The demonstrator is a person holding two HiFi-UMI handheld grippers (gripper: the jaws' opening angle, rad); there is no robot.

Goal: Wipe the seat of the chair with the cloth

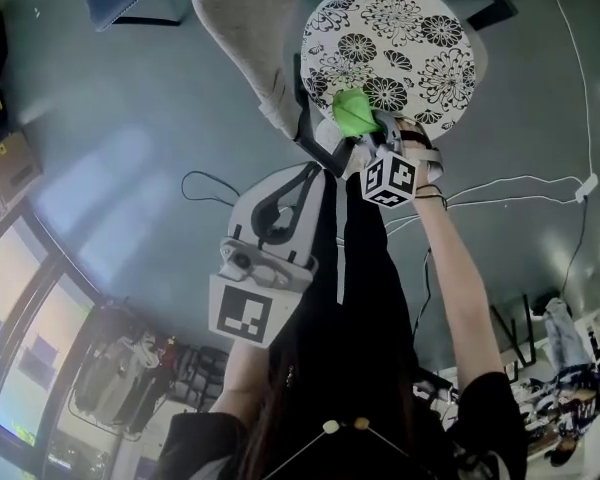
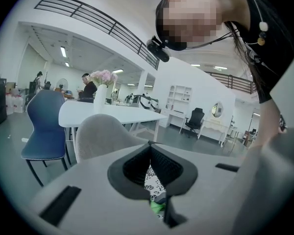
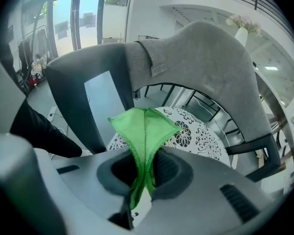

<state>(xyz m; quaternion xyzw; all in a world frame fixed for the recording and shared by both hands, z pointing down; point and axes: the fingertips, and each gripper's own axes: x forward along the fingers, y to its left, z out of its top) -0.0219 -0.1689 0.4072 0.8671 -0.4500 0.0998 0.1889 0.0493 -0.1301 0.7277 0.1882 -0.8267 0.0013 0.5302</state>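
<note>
Closest in, the left hand-held gripper hangs idle, jaws pressed together on nothing, just behind the right hand-held gripper, which is clenched on the green cloth. That cloth sticks out ahead of the right jaws as a folded, upright flap. In the head view it sits at the near edge of the flower-patterned seat; whether it touches the seat I cannot tell. Beyond the seat rises the grey backrest. To wipe well, I judge the flap should be pressed flat so a broad face drags, then swept in overlapping passes from the near edge toward the backrest, keeping the hard jaws off the fabric.
</note>
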